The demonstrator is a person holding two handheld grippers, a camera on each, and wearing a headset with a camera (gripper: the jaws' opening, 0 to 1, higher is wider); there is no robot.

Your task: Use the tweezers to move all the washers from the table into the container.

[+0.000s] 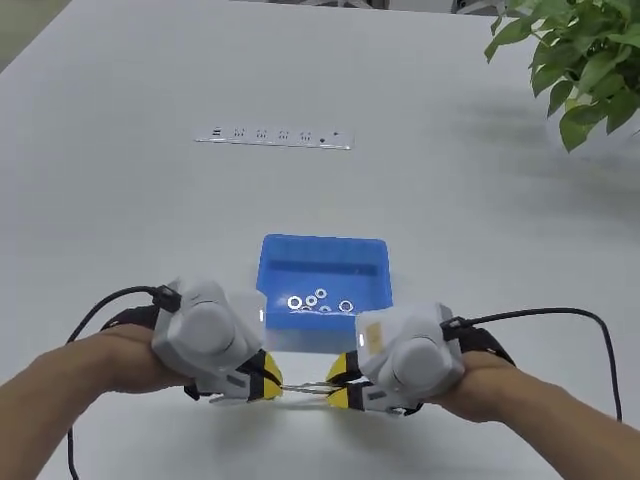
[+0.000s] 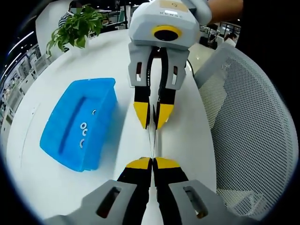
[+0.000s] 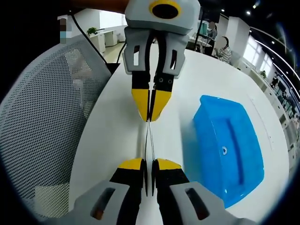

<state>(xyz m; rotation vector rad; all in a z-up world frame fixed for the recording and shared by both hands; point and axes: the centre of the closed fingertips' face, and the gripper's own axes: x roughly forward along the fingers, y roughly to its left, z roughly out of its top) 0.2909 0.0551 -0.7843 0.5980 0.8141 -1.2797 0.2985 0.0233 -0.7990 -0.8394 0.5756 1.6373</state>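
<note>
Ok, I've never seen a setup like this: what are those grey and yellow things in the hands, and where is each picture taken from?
A person grips two grey tools with yellow-tipped jaws, one per side. The wide picture comes from a headset camera looking down at the white table. Each round picture comes from a camera on one tool, looking along its jaws toward the other. The left tool and the right tool face each other, both shut on thin metal tweezers between them. Beyond them sits a blue plastic container with small metal washers inside. Farther back are a white power strip and a green leafy plant.
</note>
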